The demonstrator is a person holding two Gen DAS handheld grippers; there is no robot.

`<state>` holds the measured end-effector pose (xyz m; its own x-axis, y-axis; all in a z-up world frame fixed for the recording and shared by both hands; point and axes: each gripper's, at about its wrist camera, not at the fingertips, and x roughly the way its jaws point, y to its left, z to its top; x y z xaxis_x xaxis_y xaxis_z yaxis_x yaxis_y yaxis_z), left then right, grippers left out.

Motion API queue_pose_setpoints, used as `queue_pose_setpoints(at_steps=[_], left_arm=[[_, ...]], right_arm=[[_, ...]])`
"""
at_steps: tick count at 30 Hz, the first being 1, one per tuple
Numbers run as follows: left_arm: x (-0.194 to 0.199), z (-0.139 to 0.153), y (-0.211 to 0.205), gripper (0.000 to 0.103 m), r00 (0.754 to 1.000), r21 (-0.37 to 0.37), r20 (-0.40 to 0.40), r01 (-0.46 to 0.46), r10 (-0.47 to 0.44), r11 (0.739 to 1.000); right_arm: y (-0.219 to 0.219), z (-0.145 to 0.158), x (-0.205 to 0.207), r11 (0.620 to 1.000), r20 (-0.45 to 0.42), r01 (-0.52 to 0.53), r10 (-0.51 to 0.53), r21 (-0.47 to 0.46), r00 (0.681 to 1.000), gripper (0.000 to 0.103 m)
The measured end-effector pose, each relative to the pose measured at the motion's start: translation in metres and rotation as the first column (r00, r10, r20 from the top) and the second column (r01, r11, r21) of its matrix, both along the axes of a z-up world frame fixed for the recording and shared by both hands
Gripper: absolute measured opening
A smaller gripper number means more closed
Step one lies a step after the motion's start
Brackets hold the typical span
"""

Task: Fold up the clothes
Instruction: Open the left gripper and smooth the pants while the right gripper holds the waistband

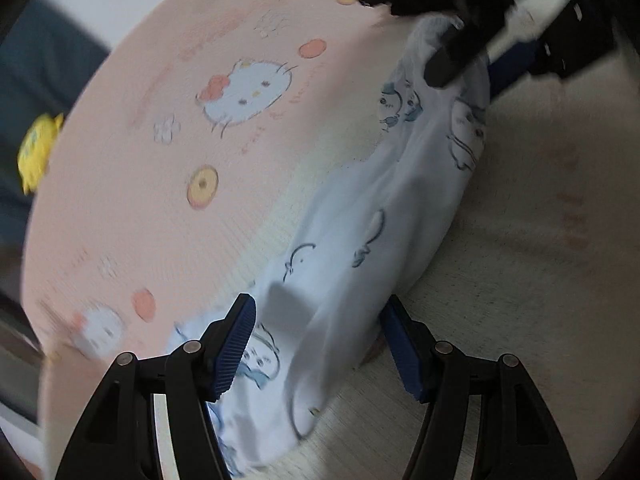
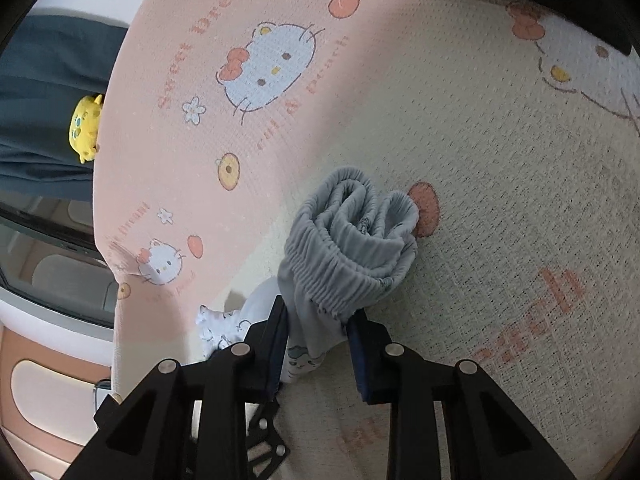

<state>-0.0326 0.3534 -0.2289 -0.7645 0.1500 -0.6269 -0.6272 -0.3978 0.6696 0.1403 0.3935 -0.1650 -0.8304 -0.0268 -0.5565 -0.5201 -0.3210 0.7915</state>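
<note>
A pale-blue, cartoon-printed soft cotton garment [image 1: 360, 208] was spread on the pink cartoon-cat bedsheet [image 1: 140, 200]. Its elasticated waistband [image 2: 344, 264] was clenched by the right gripper [image 2: 318, 344]; the left gripper [image 1: 316, 344] stood released above it. Light, limp cloth was judged best taken by the hem.

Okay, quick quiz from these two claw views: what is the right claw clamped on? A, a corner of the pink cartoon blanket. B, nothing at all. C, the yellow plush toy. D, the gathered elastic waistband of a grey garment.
D: in the right wrist view the right claw has its pads pressed on the bunched grey waistband, which rises just beyond them above the blanket.
</note>
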Motion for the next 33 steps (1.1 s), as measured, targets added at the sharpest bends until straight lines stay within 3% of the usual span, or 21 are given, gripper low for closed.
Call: queue_pose_setpoints(at_steps=[4, 7, 9, 14, 20, 21, 23, 25, 27, 33], left_arm=[[0.007, -0.001, 0.006, 0.062, 0.999, -0.068, -0.025, 0.046, -0.048, 0.997], [0.002, 0.015, 0.002, 0.062, 0.990, -0.001, 0.137, 0.031, -0.031, 1.000], [0.001, 0.019, 0.002, 0.063, 0.981, 0.038, 0.189, 0.036, -0.043, 0.999], [0.005, 0.004, 0.020, 0.063, 0.997, -0.024, 0.048, 0.058, -0.057, 0.998], [-0.001, 0.000, 0.035, 0.062, 0.998, -0.007, 0.000, 0.068, -0.068, 0.998], [0.001, 0.000, 0.036, 0.061, 0.997, -0.011, -0.006, 0.076, -0.076, 0.997], [0.002, 0.002, 0.035, 0.037, 0.995, -0.012, 0.041, 0.096, -0.096, 0.995], [0.003, 0.002, 0.034, 0.025, 0.992, 0.014, 0.092, 0.088, -0.089, 0.996], [0.001, 0.000, 0.035, 0.024, 0.992, 0.026, 0.104, 0.075, -0.077, 0.997], [-0.013, 0.005, 0.029, 0.022, 0.980, 0.126, 0.197, -0.015, -0.010, 0.992]], right_arm=[[0.001, -0.001, 0.000, 1.000, 0.002, -0.001, 0.001, -0.010, 1.000, 0.027], [0.002, -0.001, 0.002, 1.000, -0.012, 0.005, -0.005, -0.024, 1.000, 0.027], [0.003, -0.001, 0.003, 0.999, -0.038, 0.013, -0.015, -0.036, 0.999, 0.027], [0.004, 0.006, 0.004, 1.000, -0.080, 0.019, -0.021, -0.018, 0.997, 0.027], [0.005, 0.003, 0.006, 0.999, -0.066, 0.021, -0.024, -0.049, 0.998, 0.027], [0.006, 0.001, 0.007, 0.998, -0.066, 0.023, -0.028, -0.066, 0.997, 0.027], [0.007, -0.005, 0.010, 0.994, -0.051, 0.033, -0.038, -0.107, 0.998, 0.027], [0.005, -0.013, 0.015, 0.987, -0.025, 0.049, -0.053, -0.152, 0.998, 0.028], [0.003, -0.018, 0.018, 0.982, -0.009, 0.068, -0.071, -0.176, 0.997, 0.044], [0.004, -0.025, 0.004, 0.981, -0.034, 0.095, -0.103, -0.168, 0.994, 0.051]])
